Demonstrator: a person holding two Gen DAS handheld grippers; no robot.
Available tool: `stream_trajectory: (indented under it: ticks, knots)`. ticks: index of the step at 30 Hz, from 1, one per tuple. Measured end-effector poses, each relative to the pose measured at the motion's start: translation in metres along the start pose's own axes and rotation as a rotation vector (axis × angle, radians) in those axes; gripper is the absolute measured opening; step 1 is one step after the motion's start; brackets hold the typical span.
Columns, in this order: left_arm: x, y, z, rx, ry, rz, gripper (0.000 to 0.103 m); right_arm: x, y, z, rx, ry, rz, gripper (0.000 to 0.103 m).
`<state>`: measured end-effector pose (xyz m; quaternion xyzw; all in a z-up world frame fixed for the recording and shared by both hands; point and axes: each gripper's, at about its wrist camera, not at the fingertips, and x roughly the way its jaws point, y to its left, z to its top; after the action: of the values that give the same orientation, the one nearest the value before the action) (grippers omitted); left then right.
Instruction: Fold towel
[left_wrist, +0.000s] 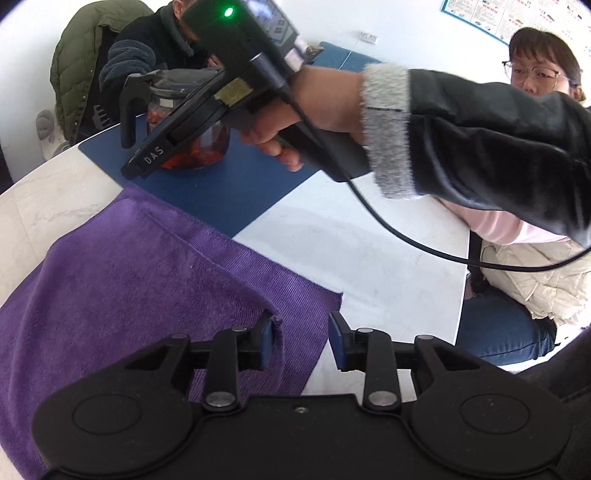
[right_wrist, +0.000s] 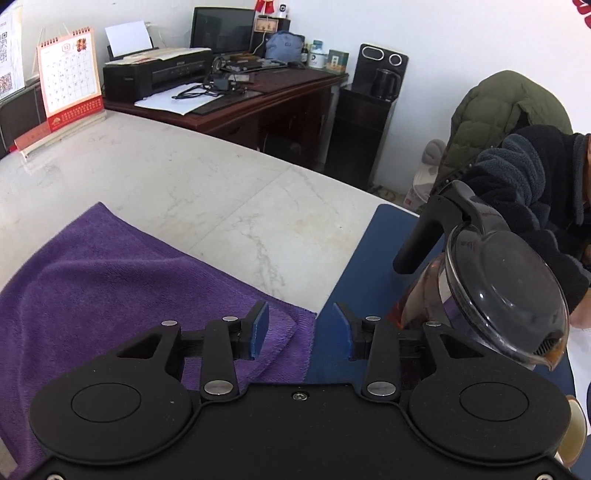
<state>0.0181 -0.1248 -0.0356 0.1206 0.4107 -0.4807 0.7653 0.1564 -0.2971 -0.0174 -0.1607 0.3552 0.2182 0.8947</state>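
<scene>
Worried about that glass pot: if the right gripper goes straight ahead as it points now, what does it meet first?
Probably the purple towel's corner at the blue mat, then bare marble table. The open right gripper points left of the pot; depth is unclear.

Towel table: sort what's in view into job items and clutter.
For the job:
- purple towel, lying on the marble table
- left gripper, fingers open
- right gripper, fingers open

Just lying about:
- glass teapot on the blue mat
- desk calendar
- printer on the far desk
</scene>
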Motion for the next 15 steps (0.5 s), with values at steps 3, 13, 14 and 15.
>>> stream_trajectory:
  ticks: [3, 13, 14, 15]
  knots:
    - [0.004, -0.005, -0.003, 0.020, 0.015, 0.006, 0.029, -0.008, 0.024, -0.011, -0.010, 0.026, 0.086, 0.038]
    - [-0.030, 0.002, -0.014, -0.038, -0.034, 0.074, 0.033, -0.007, 0.047, -0.064, 0.011, 0.180, 0.074, 0.038]
    - [-0.037, 0.011, -0.018, -0.082, -0.037, 0.114, 0.033, -0.012, 0.047, -0.064, 0.038, 0.164, 0.074, 0.038]
    - [-0.043, 0.020, -0.022, -0.125, -0.038, 0.152, 0.033, -0.017, 0.047, -0.065, 0.065, 0.147, 0.074, 0.038]
